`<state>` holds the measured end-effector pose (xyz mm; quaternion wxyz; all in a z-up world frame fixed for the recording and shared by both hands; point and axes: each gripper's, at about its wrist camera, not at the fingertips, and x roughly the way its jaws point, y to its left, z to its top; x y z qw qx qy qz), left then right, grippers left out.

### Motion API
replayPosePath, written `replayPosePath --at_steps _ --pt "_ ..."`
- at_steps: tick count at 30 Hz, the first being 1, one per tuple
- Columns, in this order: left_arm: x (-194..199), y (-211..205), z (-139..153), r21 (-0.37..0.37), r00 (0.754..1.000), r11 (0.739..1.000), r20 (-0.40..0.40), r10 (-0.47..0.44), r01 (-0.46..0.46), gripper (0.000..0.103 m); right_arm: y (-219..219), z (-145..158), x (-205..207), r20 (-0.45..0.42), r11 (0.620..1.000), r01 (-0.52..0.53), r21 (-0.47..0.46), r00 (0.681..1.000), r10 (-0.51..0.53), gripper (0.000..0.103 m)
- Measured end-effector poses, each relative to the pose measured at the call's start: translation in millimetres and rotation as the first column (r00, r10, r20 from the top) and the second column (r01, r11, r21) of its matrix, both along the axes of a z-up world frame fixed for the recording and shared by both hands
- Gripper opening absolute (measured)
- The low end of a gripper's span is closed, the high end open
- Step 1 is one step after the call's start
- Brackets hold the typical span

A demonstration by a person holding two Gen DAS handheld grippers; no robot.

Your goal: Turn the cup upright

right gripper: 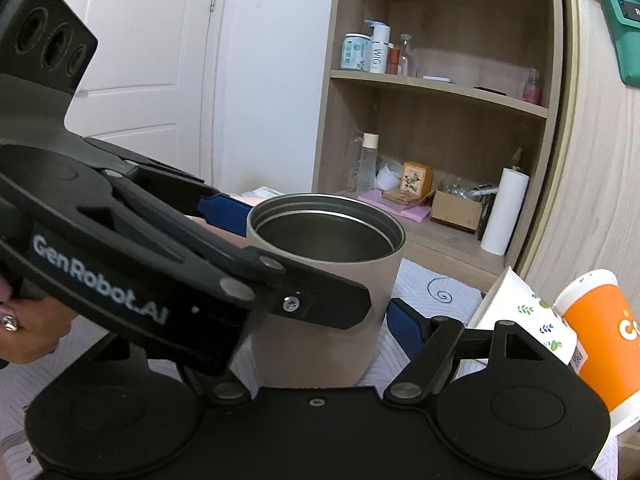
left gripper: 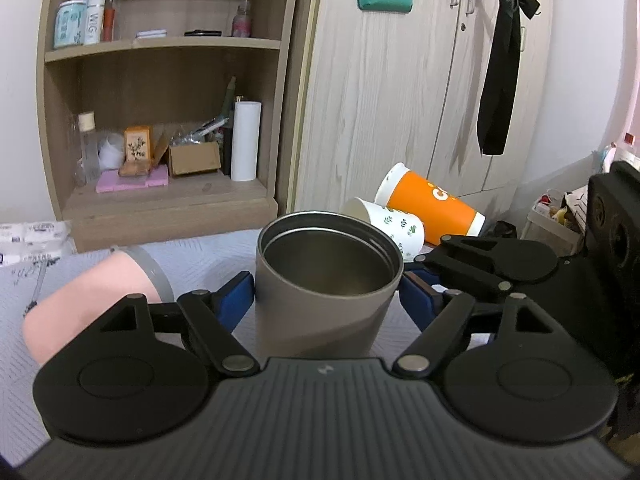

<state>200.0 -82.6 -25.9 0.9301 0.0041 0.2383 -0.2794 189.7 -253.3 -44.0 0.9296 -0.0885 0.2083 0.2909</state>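
While the big wooden shelf (left gripper: 160,92) stands at the back with bottles and boxes on it, a white patterned cloth (left gripper: 224,252) covers the surface in front. On the cloth stands the gray metal cup (left gripper: 326,284), upright, with its open mouth facing up.

Both grippers reach toward the cup from the near side. The left gripper (left gripper: 326,300) has one blue pad on each side of the cup, spread wide, with small gaps showing, so it is let go. The right gripper (right gripper: 320,320) comes in just beside it; one blue pad (right gripper: 406,330) sits near the cup's right side, and I cannot tell if this gripper grips.

Behind the cup, an orange paper cup (left gripper: 430,204) and a white leafy paper cup (left gripper: 390,228) lie on their sides, touching. A pink cup (left gripper: 92,300) lies at the left.
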Motion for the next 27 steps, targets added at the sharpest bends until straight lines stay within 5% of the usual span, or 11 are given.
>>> replayPosePath --at_steps 10,18,27 --pt "-12 11 4 -0.05 0.998 0.997 -0.02 0.062 -0.063 0.084 4 5 -15 0.004 0.998 0.058 -0.039 0.998 -0.058 0.088" --pt "-50 40 44 -0.122 0.992 0.985 0.015 0.128 -0.126 0.091 -15 21 -46 -0.055 0.984 0.17 0.055 0.984 -0.167 0.089" --pt "-97 44 74 0.07 0.967 0.965 0.065 0.247 -0.251 0.096 -31 62 -91 -0.007 0.974 0.161 0.158 0.987 -0.162 0.091"
